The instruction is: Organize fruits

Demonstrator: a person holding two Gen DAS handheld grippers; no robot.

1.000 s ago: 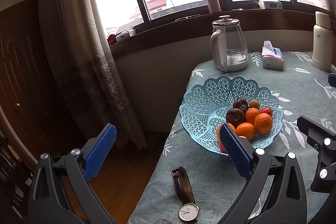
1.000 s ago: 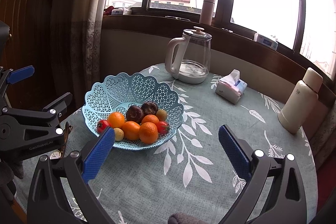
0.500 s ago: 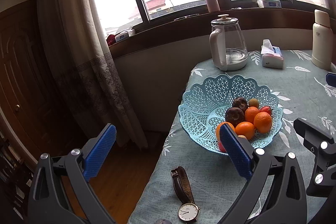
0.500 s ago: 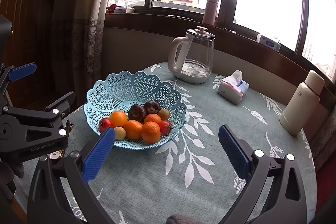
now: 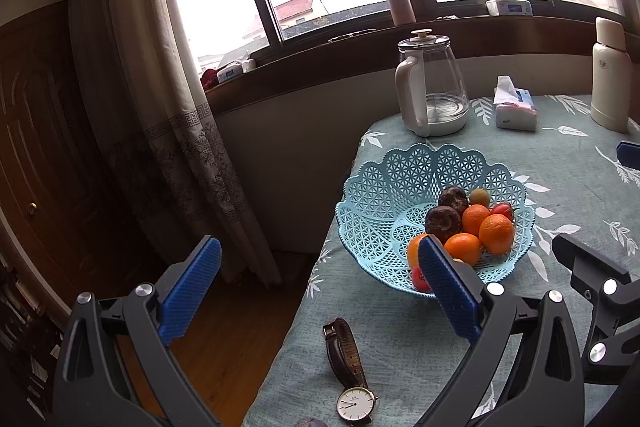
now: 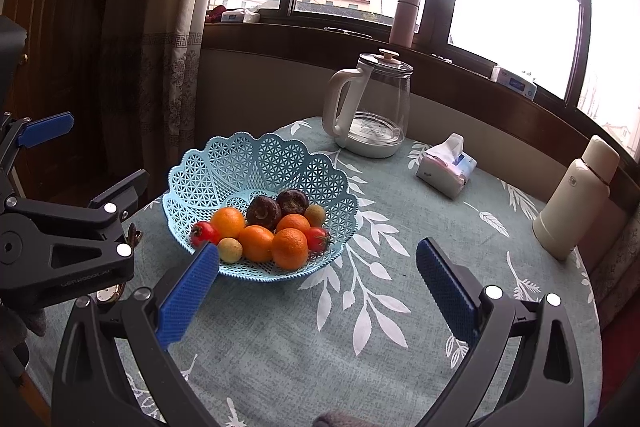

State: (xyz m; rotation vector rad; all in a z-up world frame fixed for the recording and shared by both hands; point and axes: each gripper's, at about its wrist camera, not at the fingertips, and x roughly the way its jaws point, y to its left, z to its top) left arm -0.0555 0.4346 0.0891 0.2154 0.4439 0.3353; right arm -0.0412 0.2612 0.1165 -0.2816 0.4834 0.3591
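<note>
A light blue lattice basket (image 6: pixel 224 167) (image 5: pixel 384 187) sits on the round table and holds several fruits: oranges (image 6: pixel 290 247) (image 5: pixel 496 233), two dark brown fruits (image 6: pixel 263 211) (image 5: pixel 442 223), small red tomatoes (image 6: pixel 205 233) and small yellow fruits (image 6: pixel 231 249). My right gripper (image 6: pixel 318 259) hovers open just in front of the basket, nothing between its blue pads. My left gripper (image 5: pixel 320 259) is open too, over the table's left edge, its right pad in front of the basket's near rim. Both are empty.
A glass kettle (image 6: pixel 370 111) (image 5: pixel 432 87), a tissue pack (image 6: pixel 446 167) and a cream thermos (image 6: pixel 576 195) stand at the back of the table. A brown-strap wristwatch (image 5: pixel 350 367) lies near the left edge. Curtain and wooden floor lie left of the table.
Both grippers drifted slightly; the basket sits a little further right and nearer in the right wrist view. Both stayed open and empty.
</note>
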